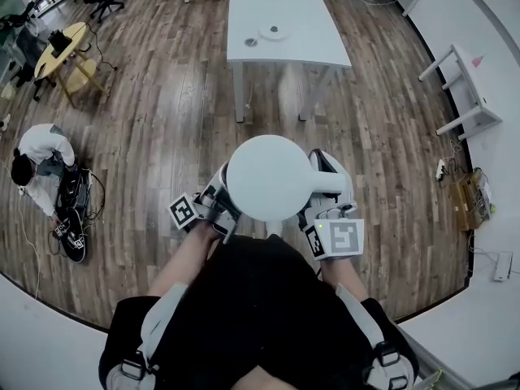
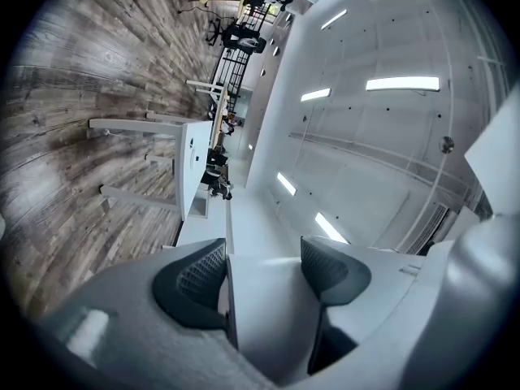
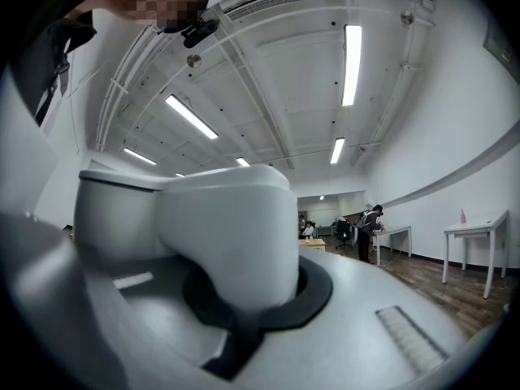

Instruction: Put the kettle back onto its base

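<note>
I hold the white kettle [image 1: 268, 177] in the air close to my body, over the wooden floor, seen from above in the head view. Its handle [image 1: 327, 183] points right. My right gripper [image 1: 325, 205] is shut on that handle [image 3: 227, 226], which fills the right gripper view between the dark pads [image 3: 313, 287]. My left gripper [image 1: 218, 208] grips the kettle's left side; a white part of the kettle [image 2: 264, 291] sits pinched between its two black pads [image 2: 195, 279]. The round white base [image 1: 275, 32] lies on the white table [image 1: 317, 47] ahead, well away from the kettle.
A small round object [image 1: 250, 42] lies beside the base. A person [image 1: 36, 165] crouches on the floor at far left, among cables. A yellow round table [image 1: 65, 47] stands at upper left, a white side table [image 1: 463, 88] at right, and a power strip [image 1: 440, 169] by the wall.
</note>
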A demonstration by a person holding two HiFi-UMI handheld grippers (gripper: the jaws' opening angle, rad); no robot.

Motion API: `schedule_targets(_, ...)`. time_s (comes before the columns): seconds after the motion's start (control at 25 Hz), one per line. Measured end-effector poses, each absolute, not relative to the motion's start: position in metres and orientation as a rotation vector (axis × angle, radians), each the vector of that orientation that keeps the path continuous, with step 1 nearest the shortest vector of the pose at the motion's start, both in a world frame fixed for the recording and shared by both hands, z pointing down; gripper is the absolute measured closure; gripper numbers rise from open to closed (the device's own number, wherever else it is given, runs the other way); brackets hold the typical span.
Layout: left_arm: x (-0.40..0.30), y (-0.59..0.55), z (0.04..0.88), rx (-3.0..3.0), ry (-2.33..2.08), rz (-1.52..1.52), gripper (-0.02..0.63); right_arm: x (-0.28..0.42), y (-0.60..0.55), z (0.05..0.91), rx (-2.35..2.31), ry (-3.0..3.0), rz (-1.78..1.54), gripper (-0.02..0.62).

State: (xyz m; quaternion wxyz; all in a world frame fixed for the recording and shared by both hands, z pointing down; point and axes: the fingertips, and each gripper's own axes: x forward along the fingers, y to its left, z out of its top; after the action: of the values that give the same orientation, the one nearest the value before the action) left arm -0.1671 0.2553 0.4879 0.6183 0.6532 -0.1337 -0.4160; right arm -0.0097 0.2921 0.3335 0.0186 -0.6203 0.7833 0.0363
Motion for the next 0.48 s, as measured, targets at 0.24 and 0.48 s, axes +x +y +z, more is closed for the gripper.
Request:
schedule_targets(0.24, -0.130, 0.214, 0.482, 1.520, -0.338, -0.985, 0.314, 0.031, 0.248, 0.329, -1.871, 2.441, 0.129, 0.591)
schedule_targets(0.48, -0.096, 0.185, 0.478, 1.544, -0.356, -1.000, 0.314, 0.068, 0.218, 0.327, -1.837, 2.441, 0.138, 0.591)
